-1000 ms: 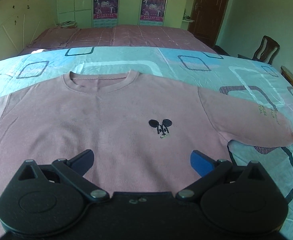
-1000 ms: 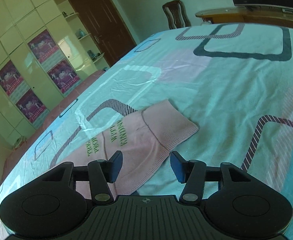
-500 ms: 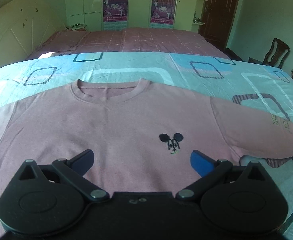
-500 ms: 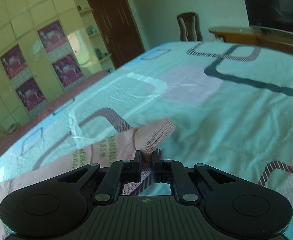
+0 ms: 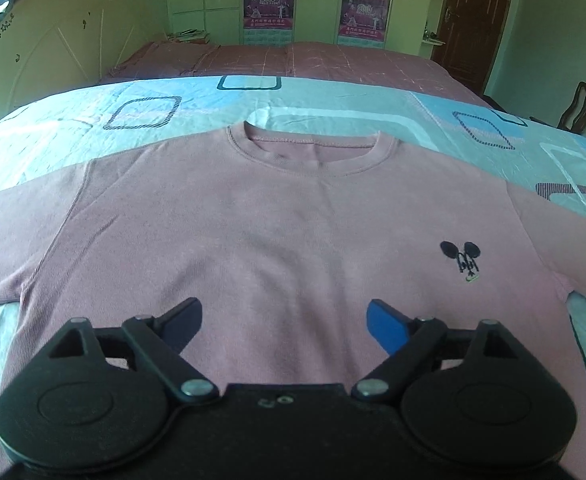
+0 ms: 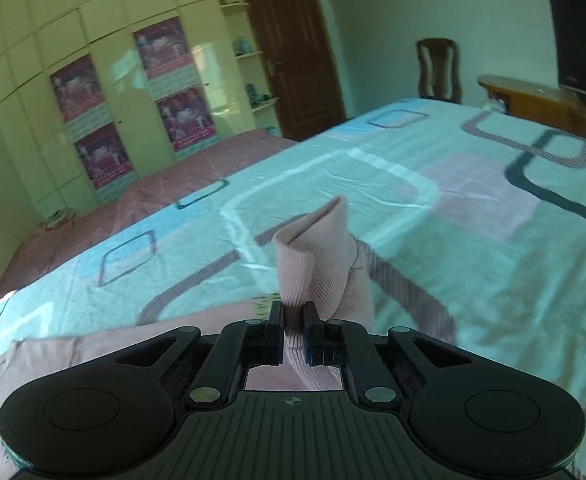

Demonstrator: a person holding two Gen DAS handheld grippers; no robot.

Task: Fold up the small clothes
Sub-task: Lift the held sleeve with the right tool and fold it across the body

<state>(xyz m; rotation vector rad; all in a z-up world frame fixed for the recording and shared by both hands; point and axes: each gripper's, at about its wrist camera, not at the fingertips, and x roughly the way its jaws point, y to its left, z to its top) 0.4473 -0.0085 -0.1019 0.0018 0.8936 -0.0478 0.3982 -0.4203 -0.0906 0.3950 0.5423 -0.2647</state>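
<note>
A pink long-sleeved sweatshirt (image 5: 277,232) lies flat, front up, on the patterned bedsheet (image 5: 93,120), its neckline at the far side and a small black mouse logo (image 5: 463,258) on the chest. My left gripper (image 5: 283,320) hovers over the shirt's lower middle; its jaws stand wide and are closing, with only flat cloth beneath them. In the right wrist view, my right gripper (image 6: 293,316) is shut on the cuff of the shirt's sleeve (image 6: 313,252), which stands up off the bedsheet (image 6: 453,216) in a folded peak.
Beyond the sheet lies a maroon bedspread (image 5: 293,60), then a wardrobe with posters (image 5: 317,4). A curved headboard (image 5: 53,48) stands at the left. A brown door (image 6: 293,48), a wooden chair (image 6: 439,70) and a wooden footboard (image 6: 541,100) border the right side.
The right gripper closed on the sleeve cuff and lifted it off the sheet. The left gripper slid left across the shirt, so the logo now sits far right, and its jaws narrowed slightly.
</note>
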